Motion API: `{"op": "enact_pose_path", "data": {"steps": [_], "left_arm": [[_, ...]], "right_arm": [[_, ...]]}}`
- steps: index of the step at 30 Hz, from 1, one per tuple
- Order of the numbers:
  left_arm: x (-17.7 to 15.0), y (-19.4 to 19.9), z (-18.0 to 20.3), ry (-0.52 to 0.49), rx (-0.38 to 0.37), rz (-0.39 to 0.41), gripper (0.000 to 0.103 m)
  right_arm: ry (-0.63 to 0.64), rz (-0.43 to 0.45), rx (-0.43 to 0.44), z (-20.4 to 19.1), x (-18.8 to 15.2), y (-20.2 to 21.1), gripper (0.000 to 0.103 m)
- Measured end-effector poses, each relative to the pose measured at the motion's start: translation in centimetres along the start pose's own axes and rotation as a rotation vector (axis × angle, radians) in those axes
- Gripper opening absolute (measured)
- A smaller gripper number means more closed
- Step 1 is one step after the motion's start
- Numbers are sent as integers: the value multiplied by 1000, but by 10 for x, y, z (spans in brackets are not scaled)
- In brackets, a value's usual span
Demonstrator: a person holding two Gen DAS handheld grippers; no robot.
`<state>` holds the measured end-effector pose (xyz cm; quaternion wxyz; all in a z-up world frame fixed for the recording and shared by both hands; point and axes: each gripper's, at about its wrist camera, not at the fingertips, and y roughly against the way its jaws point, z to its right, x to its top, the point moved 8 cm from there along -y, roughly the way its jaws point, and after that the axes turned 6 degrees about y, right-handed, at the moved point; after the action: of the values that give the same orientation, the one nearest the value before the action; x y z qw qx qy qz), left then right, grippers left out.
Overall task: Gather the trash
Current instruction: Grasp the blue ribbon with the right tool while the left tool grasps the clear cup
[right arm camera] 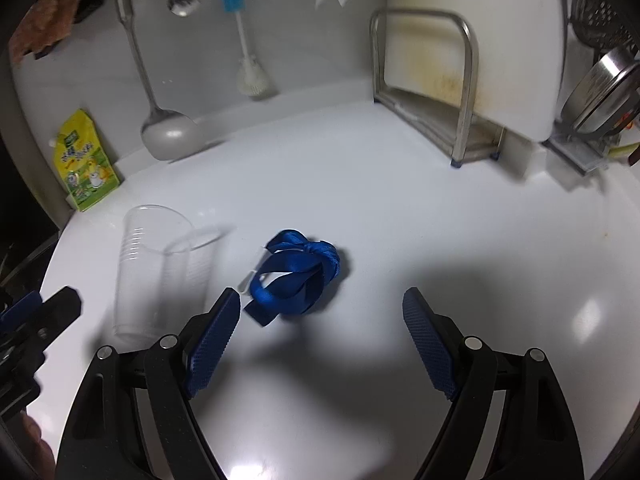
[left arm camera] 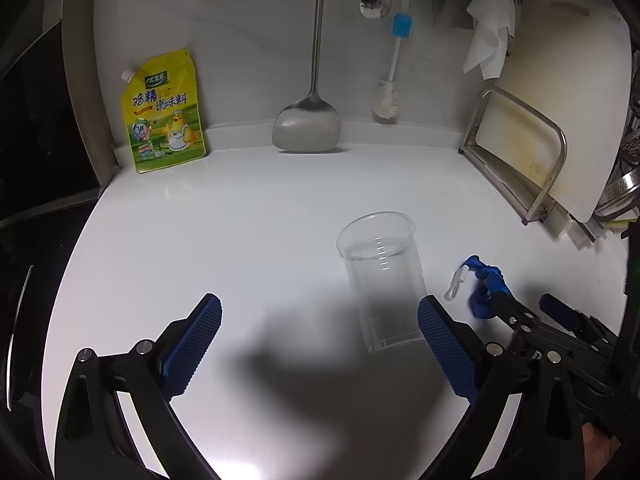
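Note:
A clear plastic cup (left arm camera: pixel 382 276) (right arm camera: pixel 158 268) stands upright on the white counter (left arm camera: pixel 240 220). My left gripper (left arm camera: pixel 320 316) is open; the cup stands just ahead of its right finger (left arm camera: pixel 446 354), not between the pads. A crumpled blue lanyard (right arm camera: pixel 298 278) (left arm camera: pixel 486 286) with a small clear clip lies right of the cup. My right gripper (right arm camera: pixel 322 308) is open just short of the lanyard, its left finger (right arm camera: pixel 212 346) close beside it. In the left wrist view the right gripper (left arm camera: pixel 524 314) reaches over the lanyard from the lower right.
A yellow seasoning pouch (left arm camera: pixel 164 114) leans on the back wall at left. A steel spatula (left arm camera: pixel 308 120), spoon (left arm camera: pixel 376 0) and bottle brush (left arm camera: pixel 390 92) hang there. A cutting board in a metal rack (left arm camera: pixel 532 152) and a dish rack with steel bowls (right arm camera: pixel 600 92) stand at right.

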<state>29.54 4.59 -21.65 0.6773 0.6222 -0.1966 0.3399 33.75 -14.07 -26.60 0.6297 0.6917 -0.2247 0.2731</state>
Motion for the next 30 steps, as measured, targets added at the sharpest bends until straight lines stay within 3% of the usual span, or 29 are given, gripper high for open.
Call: {"op": "enact_pose_path", "data": {"steps": [10,12,14,17,19,30], "left_arm": [[3,-8,11,-9,-17,-6,97],[3,-10,14,-10,-21,-11,97],[2,-12,19,-9,-28,-16,97],[2,-14,26,-17,-34,-22,97],[2,-17,31,-24,-38,-26,97],[-8,-56,36,-3,-30,-125,97]], "right_arm": [[13,-31,-13,1,7,-30,79],[18,-18,-3,0,10,-30,67],[33,-24,8,-2,11,-32,44],[46,-40,27,-4,13,-34,26],[35,-27,31,0,15,-31,20],[-22,0,19,28,2,-8,14]]}}
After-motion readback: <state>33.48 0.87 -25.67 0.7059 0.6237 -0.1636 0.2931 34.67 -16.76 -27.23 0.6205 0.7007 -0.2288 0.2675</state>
